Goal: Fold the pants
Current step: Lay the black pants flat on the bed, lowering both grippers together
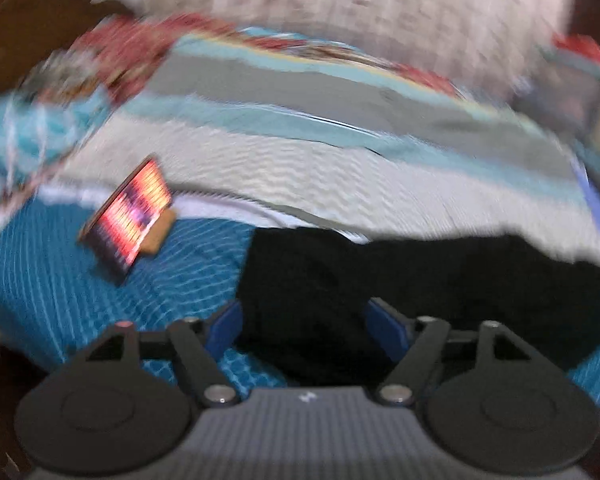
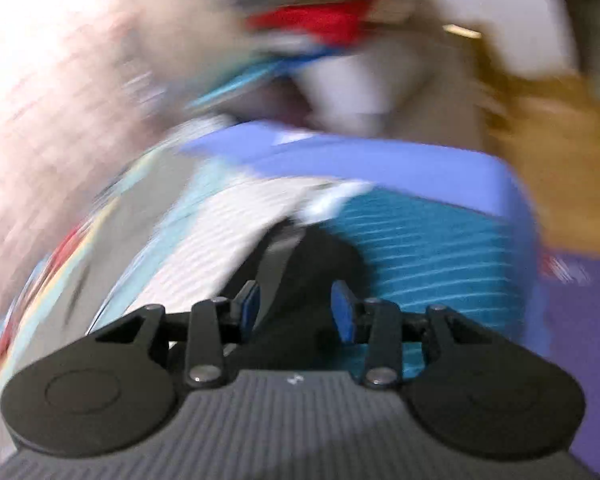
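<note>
The black pants (image 1: pixel 400 292) lie on a teal striped bedspread (image 1: pixel 100 280), stretching from the centre to the right in the left wrist view. My left gripper (image 1: pixel 304 320) is open, its blue pads either side of the pants' near left end, with cloth between the jaws. In the right wrist view my right gripper (image 2: pixel 296 308) is open, with a black end of the pants (image 2: pixel 312 264) between and just beyond its blue pads. Both views are blurred by motion.
A lit phone (image 1: pixel 132 216) leans on a small stand on the bed at left. Striped grey, white and light-blue bedding (image 1: pixel 300 128) lies behind the pants. A pale pillow (image 1: pixel 380 12) sits at the back. The bed's purple-blue edge (image 2: pixel 380 156) and brown floor (image 2: pixel 560 160) are at right.
</note>
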